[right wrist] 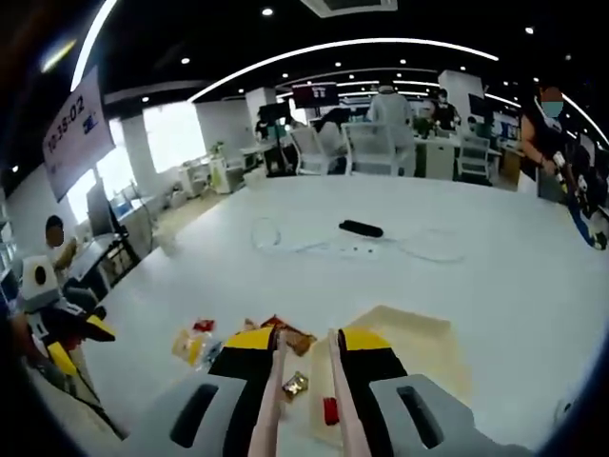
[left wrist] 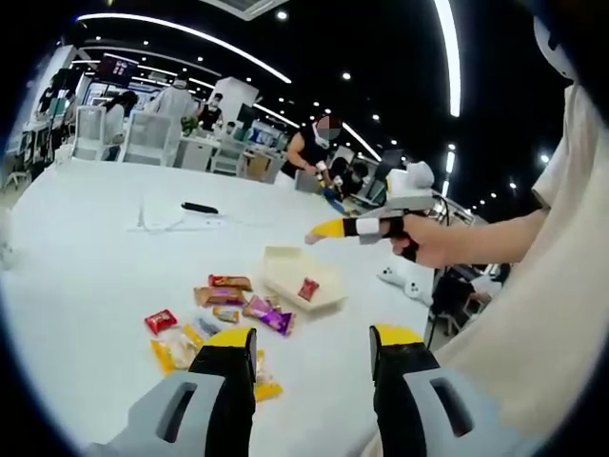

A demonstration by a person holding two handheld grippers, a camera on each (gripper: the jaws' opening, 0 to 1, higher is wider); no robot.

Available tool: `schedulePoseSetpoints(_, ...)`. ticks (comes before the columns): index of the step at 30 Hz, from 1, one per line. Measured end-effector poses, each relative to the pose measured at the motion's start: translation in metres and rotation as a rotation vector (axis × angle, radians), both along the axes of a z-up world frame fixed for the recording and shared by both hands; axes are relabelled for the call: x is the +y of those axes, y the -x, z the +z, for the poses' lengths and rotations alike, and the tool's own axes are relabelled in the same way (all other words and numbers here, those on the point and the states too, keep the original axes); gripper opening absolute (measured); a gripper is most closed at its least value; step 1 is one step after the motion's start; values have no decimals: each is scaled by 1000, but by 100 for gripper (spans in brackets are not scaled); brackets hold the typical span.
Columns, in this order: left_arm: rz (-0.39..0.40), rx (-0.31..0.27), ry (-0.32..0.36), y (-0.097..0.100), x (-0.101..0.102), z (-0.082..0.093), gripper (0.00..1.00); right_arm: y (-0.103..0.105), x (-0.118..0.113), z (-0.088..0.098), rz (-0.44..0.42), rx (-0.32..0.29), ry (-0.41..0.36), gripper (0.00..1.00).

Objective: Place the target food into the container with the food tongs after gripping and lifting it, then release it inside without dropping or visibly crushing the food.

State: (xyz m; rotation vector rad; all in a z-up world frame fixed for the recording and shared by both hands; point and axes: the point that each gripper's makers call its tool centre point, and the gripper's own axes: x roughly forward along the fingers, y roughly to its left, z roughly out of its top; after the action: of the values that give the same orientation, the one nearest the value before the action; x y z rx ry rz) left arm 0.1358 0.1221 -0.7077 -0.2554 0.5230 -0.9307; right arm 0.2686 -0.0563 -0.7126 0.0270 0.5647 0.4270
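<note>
A: Right gripper view, item one: right gripper (right wrist: 306, 354), jaws nearly together on a pair of pink tongs (right wrist: 269, 400) that run forward between them. The tong tips are out of frame, so I cannot tell whether they grip anything.

B: Item two?

A: Pale open container (right wrist: 419, 328) on the white tabletop (right wrist: 476, 257), just ahead and slightly right of the tongs, with one red snack (right wrist: 330, 410) already lying inside, close by the right jaw.

B: And the remaining food?

A: Left gripper view: a loose pile of wrapped snacks (left wrist: 224, 314) on the tabletop, just left of the container (left wrist: 285, 268). The left gripper (left wrist: 314, 350) is spread wide with nothing between its jaws.

B: Which side reaches first?

A: The tongs hang over the container's near edge; judged from here, the pile lies to their left, so the next pick calls for a short swing leftward and down. Right hand (left wrist: 433, 240) carries them.
</note>
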Motion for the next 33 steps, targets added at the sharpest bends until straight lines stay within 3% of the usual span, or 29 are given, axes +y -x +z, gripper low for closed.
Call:
schedulePoseSetpoints(21,25,3,-7,4,10,-2,48,-2,6,-3,9,1,12,25)
schedulePoseSetpoints(33,41,13,-10,13,10,-6,48,14,26,-22,58,45,2,25)
